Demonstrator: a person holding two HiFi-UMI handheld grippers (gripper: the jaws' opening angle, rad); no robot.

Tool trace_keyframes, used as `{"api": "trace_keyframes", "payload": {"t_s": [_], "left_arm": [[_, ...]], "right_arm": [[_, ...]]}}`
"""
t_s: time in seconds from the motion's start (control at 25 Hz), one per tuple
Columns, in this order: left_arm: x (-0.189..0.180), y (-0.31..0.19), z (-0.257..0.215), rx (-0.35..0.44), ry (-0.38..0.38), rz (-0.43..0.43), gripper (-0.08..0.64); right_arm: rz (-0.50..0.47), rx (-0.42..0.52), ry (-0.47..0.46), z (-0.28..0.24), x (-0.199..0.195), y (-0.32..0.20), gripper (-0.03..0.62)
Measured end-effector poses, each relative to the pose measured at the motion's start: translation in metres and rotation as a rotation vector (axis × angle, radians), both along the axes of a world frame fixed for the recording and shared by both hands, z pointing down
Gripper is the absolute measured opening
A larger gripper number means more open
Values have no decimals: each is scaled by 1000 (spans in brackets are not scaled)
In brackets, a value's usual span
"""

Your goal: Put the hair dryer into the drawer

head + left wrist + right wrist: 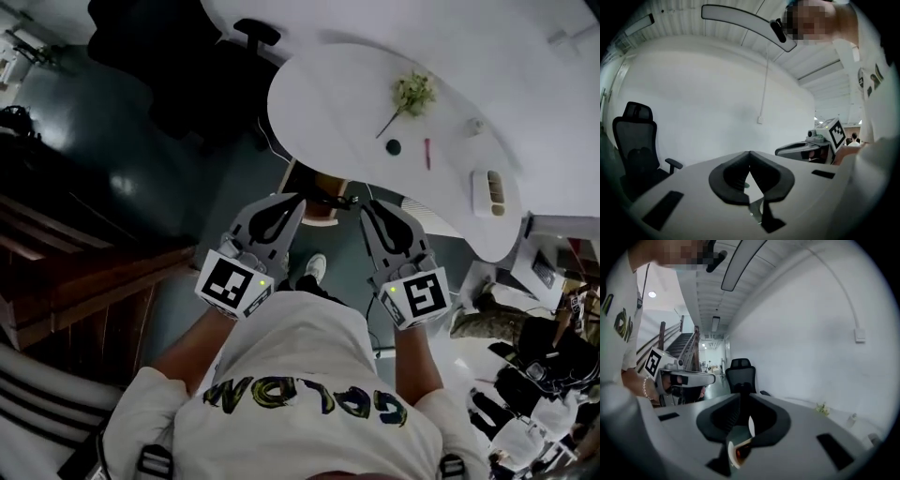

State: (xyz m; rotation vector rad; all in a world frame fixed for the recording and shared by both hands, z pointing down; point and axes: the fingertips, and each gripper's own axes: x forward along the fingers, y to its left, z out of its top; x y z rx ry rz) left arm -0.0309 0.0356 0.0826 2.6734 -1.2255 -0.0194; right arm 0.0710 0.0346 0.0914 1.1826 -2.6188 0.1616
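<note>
We held both claws up in front of our chest, side by side and apart, pointing roughly level toward the white desk. The left claw was pressed together with nothing in it. The right claw stood only slightly spread, and it too was empty. We could not tell where the hair dryer was, as no view showed it. On the desk lay a small green sprig, a dark round thing and a red pen, all well apart from both claws.
</note>
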Motion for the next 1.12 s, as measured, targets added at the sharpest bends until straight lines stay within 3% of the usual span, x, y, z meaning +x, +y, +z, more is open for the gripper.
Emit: {"api": "trace_keyframes", "payload": {"t_s": [0.2, 0.64, 1.12], "left_arm": [[5, 21, -40, 82, 11, 6, 11], [17, 33, -77, 151, 31, 6, 11], [17, 34, -84, 151, 35, 26, 11]], "right_arm": [[31, 62, -49, -40, 2, 25, 63], [61, 139, -70, -74, 8, 42, 29], [73, 158, -63, -81, 10, 39, 25]]}}
